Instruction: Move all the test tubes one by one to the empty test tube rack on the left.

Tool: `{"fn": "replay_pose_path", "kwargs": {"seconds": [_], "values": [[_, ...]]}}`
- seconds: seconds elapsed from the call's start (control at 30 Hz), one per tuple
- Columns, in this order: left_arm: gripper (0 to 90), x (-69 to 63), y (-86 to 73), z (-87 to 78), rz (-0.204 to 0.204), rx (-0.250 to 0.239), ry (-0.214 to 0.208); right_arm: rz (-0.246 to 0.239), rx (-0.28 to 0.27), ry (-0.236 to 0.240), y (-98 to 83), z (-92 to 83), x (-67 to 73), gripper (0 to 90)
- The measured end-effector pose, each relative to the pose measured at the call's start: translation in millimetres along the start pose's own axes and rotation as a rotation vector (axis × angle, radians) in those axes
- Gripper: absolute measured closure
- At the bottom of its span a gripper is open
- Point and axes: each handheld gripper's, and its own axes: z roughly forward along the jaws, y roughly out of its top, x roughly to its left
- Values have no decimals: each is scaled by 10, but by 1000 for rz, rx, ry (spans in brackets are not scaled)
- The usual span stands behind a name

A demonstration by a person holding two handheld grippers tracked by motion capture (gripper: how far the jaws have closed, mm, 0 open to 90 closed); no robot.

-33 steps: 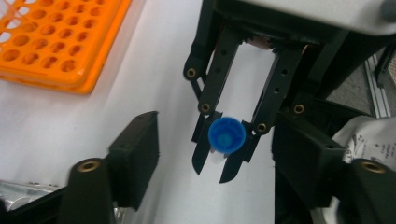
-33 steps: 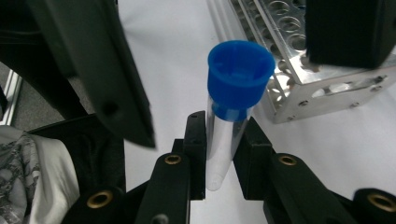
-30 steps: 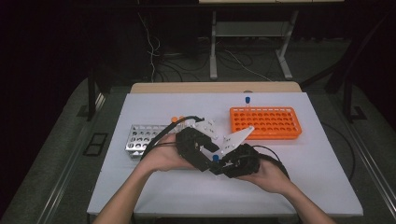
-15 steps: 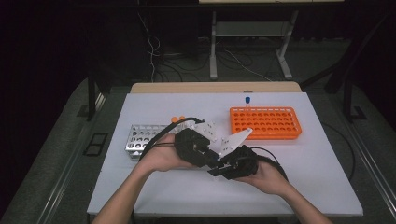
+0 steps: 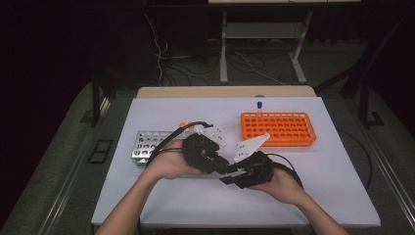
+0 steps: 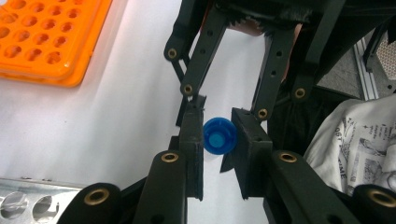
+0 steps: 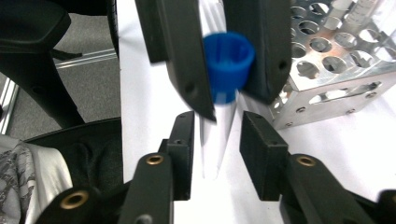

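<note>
Metal rack [image 5: 147, 145], silvery and full of round holes, sits at the left of the white table [image 5: 323, 196], with an orange-capped item, too small to make out, just behind it. Just to its right, the left gripper [image 5: 221, 170] is clamped on the blue cap [image 6: 219, 136] of a clear tube [image 7: 215, 135]; in its own view the two black pads press the cap from both sides. The tube hangs below the cap between the two grippers, near the middle of the table toward the person's edge. The right gripper [image 5: 226, 177] faces the left one, nearly tip to tip. Its jaws have just been opening: in its own view its pads stand on either side of the tube's clear lower part with a gap at each side, though blur makes a light touch hard to rule out. Farther right and back lies the orange rack [image 5: 277, 129], with a small blue-capped tube [image 5: 259, 104] upright behind it.
</note>
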Motion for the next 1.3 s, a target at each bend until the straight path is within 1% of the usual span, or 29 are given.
{"fn": "replay_pose_path", "kwargs": {"seconds": [0.07,0.17,0.27,0.43,0.53,0.6,0.63,0.7,0.73,0.77,0.9,1.03,1.13,1.3], "values": [[742,16,-6,-24,-1,0,6,5,-2,2,-12,-24,-12,589],[741,33,-28,-56,-19,-12,19,12,-11,-1,-31,-59,-33,527],[741,51,-51,-100,-27,-16,30,29,-25,-6,-51,-107,-53,459],[741,63,-87,-163,-42,-23,42,59,-59,-17,-86,-209,-92,318],[741,62,-102,-197,-40,-19,49,81,-76,-39,-111,-272,-107,193],[741,61,-112,-222,-43,-19,53,98,-88,-55,-132,-313,-117,139],[741,56,-118,-232,-46,-21,59,106,-92,-53,-145,-334,-128,104],[741,56,-130,-263,-47,-19,64,124,-92,-52,-174,-372,-151,97],[741,56,-137,-278,-47,-20,66,138,-96,-55,-190,-390,-162,37],[741,56,-143,-294,-50,-19,71,149,-93,-58,-208,-402,-175,3],[741,56,-170,-364,-62,-21,89,175,-109,-73,-288,-472,-205,2],[741,71,-207,-461,-63,-24,110,199,-129,-91,-390,-537,-239,2],[741,90,-246,-537,-81,-35,129,222,-146,-111,-487,-576,-276,2],[741,161,-324,-655,-108,-43,160,264,-158,-118,-622,-607,-381,3]]}}
